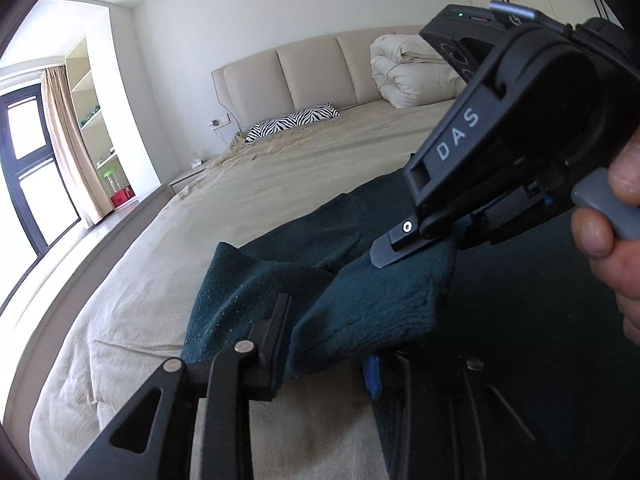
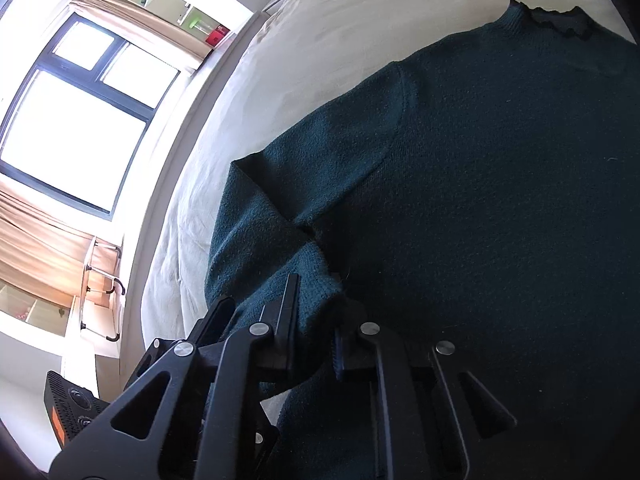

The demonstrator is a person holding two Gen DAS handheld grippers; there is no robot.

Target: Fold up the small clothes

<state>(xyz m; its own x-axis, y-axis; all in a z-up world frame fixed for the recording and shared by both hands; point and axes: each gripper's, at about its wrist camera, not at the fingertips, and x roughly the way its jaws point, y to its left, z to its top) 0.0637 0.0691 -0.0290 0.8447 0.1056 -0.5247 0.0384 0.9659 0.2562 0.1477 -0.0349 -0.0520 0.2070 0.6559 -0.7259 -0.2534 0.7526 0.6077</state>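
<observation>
A dark green knit sweater [image 2: 500, 184] lies flat on the bed, with its frilled collar [image 2: 560, 24] at the top right of the right wrist view. Its sleeve [image 1: 360, 300] is folded across the body and both grippers hold the sleeve end. My left gripper [image 1: 332, 344] is shut on the sleeve. My right gripper [image 2: 316, 320] is shut on the same sleeve from the other side; it also shows in the left wrist view [image 1: 408, 248] just beyond, with the hand on its handle.
The beige bed sheet [image 1: 224, 216] stretches away to a padded headboard [image 1: 312, 68]. A zebra pillow [image 1: 292, 120] and a rolled duvet [image 1: 412, 72] lie at the head. A window [image 2: 76, 120] and shelves stand along the left bed edge.
</observation>
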